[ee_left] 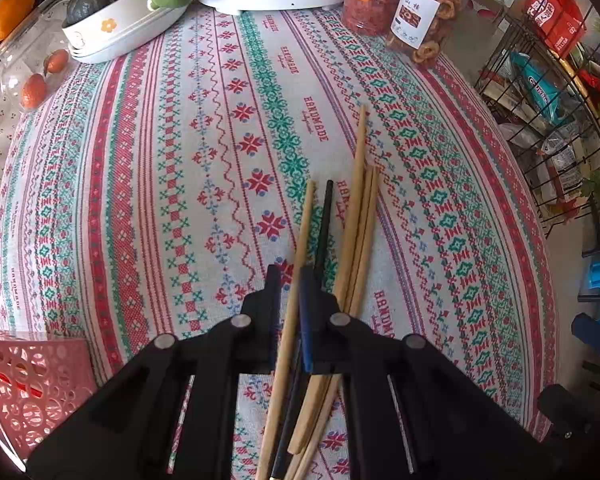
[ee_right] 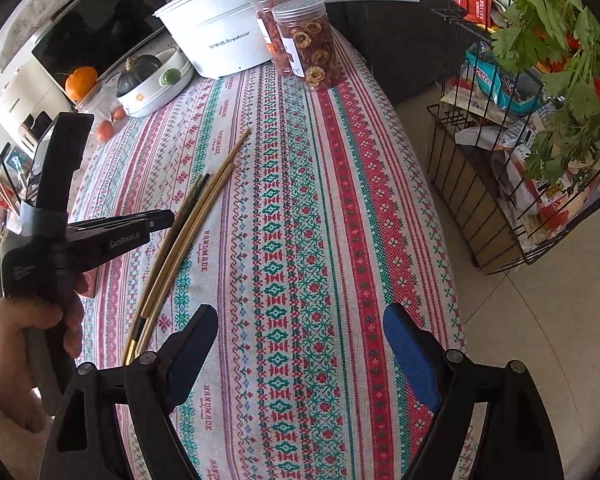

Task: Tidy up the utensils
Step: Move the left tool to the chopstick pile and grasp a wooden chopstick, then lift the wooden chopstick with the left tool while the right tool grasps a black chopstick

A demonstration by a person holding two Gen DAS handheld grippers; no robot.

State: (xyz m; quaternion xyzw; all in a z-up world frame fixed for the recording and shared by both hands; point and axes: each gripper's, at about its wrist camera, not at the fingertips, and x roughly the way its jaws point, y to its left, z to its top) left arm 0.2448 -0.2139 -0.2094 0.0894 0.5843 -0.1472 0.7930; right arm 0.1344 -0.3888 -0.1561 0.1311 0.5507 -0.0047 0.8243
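Note:
Several chopsticks (ee_left: 358,216), wooden ones and a black one (ee_left: 325,220), lie in a loose bundle on the patterned tablecloth (ee_left: 180,160). My left gripper (ee_left: 290,280) is shut on a wooden chopstick (ee_left: 300,248) and the black one, low over the cloth. The other wooden ones pass under its right finger. In the right wrist view the bundle (ee_right: 188,224) lies left of centre, with the left gripper (ee_right: 156,220) on it. My right gripper (ee_right: 300,320) is open and empty over the cloth, right of the bundle.
A pink perforated basket (ee_left: 28,380) stands at the near left. At the far end are a white cooker (ee_right: 220,40), two jars (ee_right: 312,44), and a dish with a squash (ee_right: 152,80). A wire rack (ee_right: 520,160) stands off the right edge.

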